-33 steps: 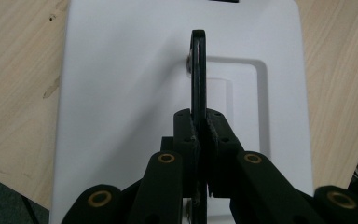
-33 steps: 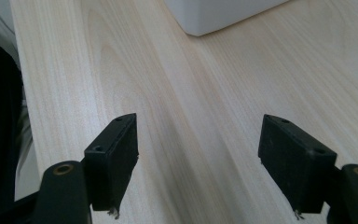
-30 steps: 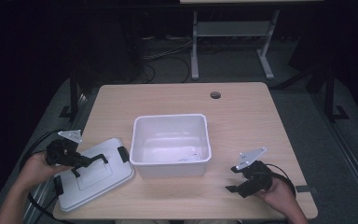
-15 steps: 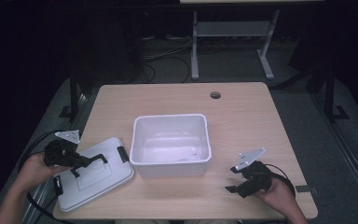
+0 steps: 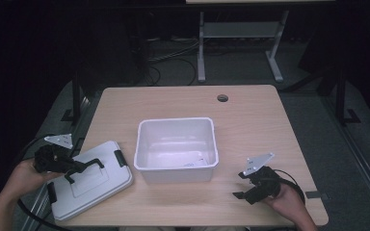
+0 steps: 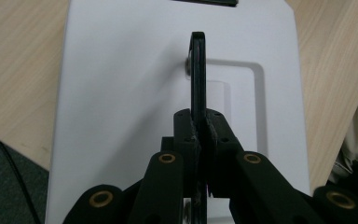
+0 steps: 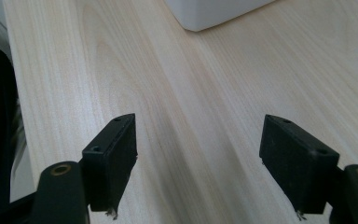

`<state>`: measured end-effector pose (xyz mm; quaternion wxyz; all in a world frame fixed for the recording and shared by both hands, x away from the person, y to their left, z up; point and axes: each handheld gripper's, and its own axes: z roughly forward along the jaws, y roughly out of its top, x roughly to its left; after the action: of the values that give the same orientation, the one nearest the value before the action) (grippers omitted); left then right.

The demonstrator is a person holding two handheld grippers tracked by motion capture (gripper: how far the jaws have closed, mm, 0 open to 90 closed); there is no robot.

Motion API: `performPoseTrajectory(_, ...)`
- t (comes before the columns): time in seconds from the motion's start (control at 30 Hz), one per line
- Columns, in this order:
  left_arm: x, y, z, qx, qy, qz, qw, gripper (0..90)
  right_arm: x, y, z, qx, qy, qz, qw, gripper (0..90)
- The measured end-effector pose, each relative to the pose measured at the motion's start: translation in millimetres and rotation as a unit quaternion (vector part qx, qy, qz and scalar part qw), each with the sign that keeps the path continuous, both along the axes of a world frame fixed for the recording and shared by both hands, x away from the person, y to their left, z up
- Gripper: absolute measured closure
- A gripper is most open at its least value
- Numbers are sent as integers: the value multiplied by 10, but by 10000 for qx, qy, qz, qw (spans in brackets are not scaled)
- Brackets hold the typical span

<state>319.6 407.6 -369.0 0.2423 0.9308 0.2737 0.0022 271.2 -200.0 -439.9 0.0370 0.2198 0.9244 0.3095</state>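
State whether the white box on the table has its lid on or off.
Off. The lid lies beside the open white box, its handle clamped in the left gripper.

Left gripper (image 5: pixel 79 167): matte black body, grey three-cornered plate on top, black cable trailing off; linked arms with brass-ringed pivots, small dark screws in the blocky pads (image 6: pixel 186 135).
Right gripper (image 5: pixel 242 185): same black build, grey plate, looped black cable; two rectangular black pads (image 7: pixel 112 161), brass-ringed pivots, one screw hole each.
Forearms bare, no sleeves.
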Motion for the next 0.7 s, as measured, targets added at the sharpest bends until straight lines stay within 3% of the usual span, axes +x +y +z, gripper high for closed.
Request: performPoseTrajectory(0.7, -119, 117, 603, -91, -298, -126, 9994, 844, -16, -6, -26, 34, -15, -158, 9999, 232)
